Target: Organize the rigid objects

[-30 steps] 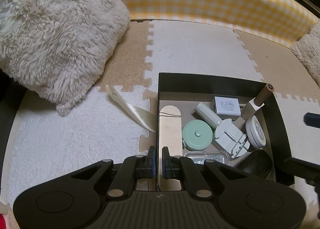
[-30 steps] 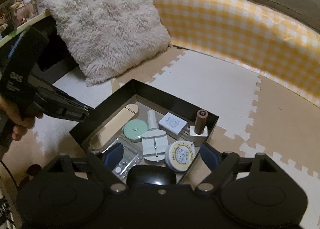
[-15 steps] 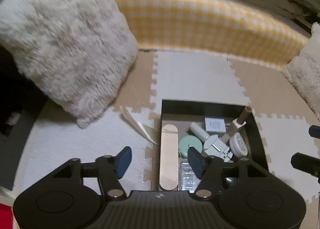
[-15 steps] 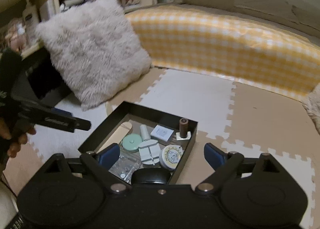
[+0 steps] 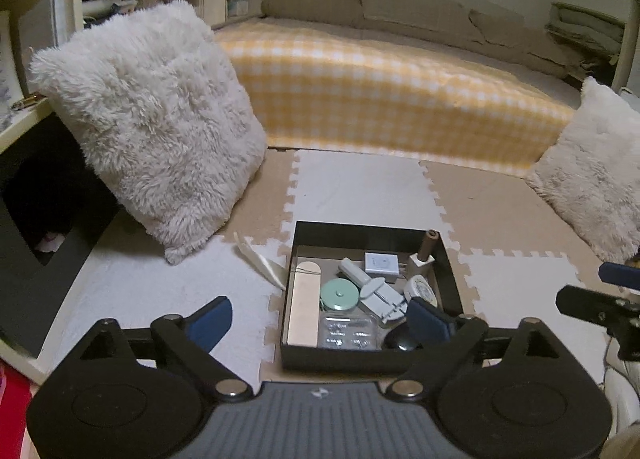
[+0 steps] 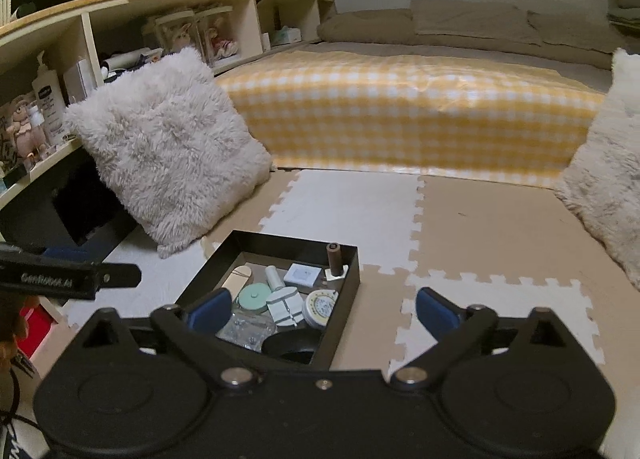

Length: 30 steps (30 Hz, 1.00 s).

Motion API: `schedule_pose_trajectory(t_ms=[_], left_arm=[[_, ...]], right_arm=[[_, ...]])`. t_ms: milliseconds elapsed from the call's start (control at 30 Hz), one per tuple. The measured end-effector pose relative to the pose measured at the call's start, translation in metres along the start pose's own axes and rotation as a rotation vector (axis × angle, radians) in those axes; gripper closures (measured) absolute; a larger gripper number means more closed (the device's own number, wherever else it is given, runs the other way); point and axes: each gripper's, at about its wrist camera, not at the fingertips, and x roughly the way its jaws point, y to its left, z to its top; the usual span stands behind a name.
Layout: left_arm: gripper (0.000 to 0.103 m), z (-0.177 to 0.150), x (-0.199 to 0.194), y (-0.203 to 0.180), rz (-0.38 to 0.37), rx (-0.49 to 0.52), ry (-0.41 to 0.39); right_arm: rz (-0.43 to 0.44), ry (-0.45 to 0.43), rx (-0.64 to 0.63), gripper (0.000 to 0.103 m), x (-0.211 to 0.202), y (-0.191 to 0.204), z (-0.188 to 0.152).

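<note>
Left wrist view: left gripper [image 5: 320, 323] at bottom of frame, jaws opening, wide apart, nothing btw the pads. Just past it a black box [image 5: 368, 359] sits on the foam mat [image 5: 360, 187]. Inside the box, near edge: clear bag [image 5: 348, 333] w/ small parts, dark mouse [image 5: 400, 339] at near right corner. Wood strip [image 5: 304, 305] lies flat along the left wall. Green tape [image 5: 338, 295] mid-box, white tool [image 5: 380, 295] just right of it, round tin [image 5: 418, 289] by the right wall. Far side: white tube [image 5: 352, 270], white charger [image 5: 381, 263], brown bottle [image 5: 426, 253] upright at far right corner. Outside the box, off its left wall, a white spoon [image 5: 260, 263] lies on the mat. Right gripper's fingers [image 5: 592, 299] show at the right edge of frame, apart from the box.

Right wrist view: right gripper [image 6: 320, 309] jaws opening, wide apart, nothing held; left pad [image 6: 210, 309] over the box's near left corner, right pad over bare mat. Left gripper shows at left edge of frame, a hand [image 6: 12, 335] under it, mostly cut off.

Farther back: fluffy pillow [image 5: 152, 123] leans at the mat's left edge, 2nd pillow [image 5: 596, 171] at the right edge. Yellow check mattress [image 5: 392, 107] along the mat's far edge, shelf [image 6: 120, 27] w/ bottles and figures behind the left pillow.
</note>
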Motion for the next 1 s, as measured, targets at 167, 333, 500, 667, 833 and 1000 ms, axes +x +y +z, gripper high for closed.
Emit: schedule_pose_trajectory(t_ms=[167, 333, 500, 667, 833, 1000], left_arm=[[0.004, -0.016, -0.022, -0.006, 0.023, 0.029, -0.049], [0.000, -0.028, -0.040, -0.008, 0.032, 0.031, -0.097], [0.000, -0.035, -0.050, -0.010, 0.019, 0.041, -0.116], [0.000, -0.041, -0.052, -0.016, 0.022, 0.068, -0.130], [0.000, -0.046, -0.051, -0.016, 0.014, 0.066, -0.136], [0.000, -0.046, -0.050, -0.016, 0.014, 0.069, -0.137]], right_arm=[[0.008, -0.018, -0.008, 0.000, -0.016, 0.003, -0.011], [-0.011, -0.041, -0.016, 0.000, -0.030, 0.008, -0.020], [-0.033, -0.053, 0.004, 0.000, -0.037, 0.006, -0.028], [-0.044, -0.066, 0.017, 0.000, -0.041, 0.003, -0.034], [-0.052, -0.062, 0.014, 0.000, -0.040, 0.004, -0.037], [-0.065, -0.053, -0.006, 0.000, -0.038, 0.008, -0.039]])
